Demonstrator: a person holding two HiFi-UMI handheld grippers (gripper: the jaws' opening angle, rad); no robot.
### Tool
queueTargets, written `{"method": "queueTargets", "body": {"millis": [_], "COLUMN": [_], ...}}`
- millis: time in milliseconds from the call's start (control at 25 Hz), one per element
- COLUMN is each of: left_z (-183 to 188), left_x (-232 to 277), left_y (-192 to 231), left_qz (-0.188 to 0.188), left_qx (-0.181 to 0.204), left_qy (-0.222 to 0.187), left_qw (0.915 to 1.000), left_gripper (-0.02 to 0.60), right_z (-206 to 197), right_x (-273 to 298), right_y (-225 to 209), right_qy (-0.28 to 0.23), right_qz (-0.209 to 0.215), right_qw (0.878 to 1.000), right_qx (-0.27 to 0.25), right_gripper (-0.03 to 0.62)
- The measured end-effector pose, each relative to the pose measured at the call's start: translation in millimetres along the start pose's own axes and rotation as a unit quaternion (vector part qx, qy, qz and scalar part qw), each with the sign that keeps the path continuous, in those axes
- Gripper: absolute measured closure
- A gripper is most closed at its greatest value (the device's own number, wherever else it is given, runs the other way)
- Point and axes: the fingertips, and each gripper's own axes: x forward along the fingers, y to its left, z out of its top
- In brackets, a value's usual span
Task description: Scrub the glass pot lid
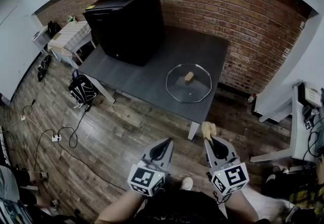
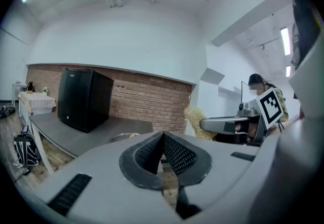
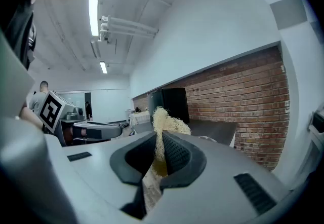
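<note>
A round glass pot lid (image 1: 189,83) with a tan knob lies flat on the dark grey table (image 1: 152,73), near its front right corner. Both grippers hang well short of the table, over the wooden floor. My right gripper (image 1: 209,137) is shut on a pale yellow fibrous scrubber (image 1: 208,129), whose tuft sticks up between the jaws (image 3: 165,122). My left gripper (image 1: 165,142) is shut with nothing in it, its jaws meeting at the tips (image 2: 162,134). The scrubber (image 2: 195,120) also shows in the left gripper view, with the lid's rim low on the table.
A large black box (image 1: 129,23) stands on the table's far left part. A brick wall (image 1: 228,10) runs behind. A small white table (image 1: 71,38) and a black bag (image 1: 82,88) sit at the left, cables (image 1: 63,137) trail over the floor, and white furniture (image 1: 304,116) stands at the right.
</note>
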Motion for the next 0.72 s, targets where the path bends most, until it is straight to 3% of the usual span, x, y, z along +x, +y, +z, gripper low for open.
{"method": "queueTargets", "body": {"millis": [720], "left_z": [4.0], "left_x": [-1.7], "left_y": [13.1], "left_qz": [0.003], "left_qx": [0.004], "left_qy": [0.003], "left_qw": [1.0000], "left_gripper": [0.551], "right_z": [5.3], "right_x": [15.0], "right_y": [5.8], "right_qy": [-0.008], "right_qz": [0.007], "right_qw": [1.000], "right_qx": [-0.004], "right_gripper": [0.553]}}
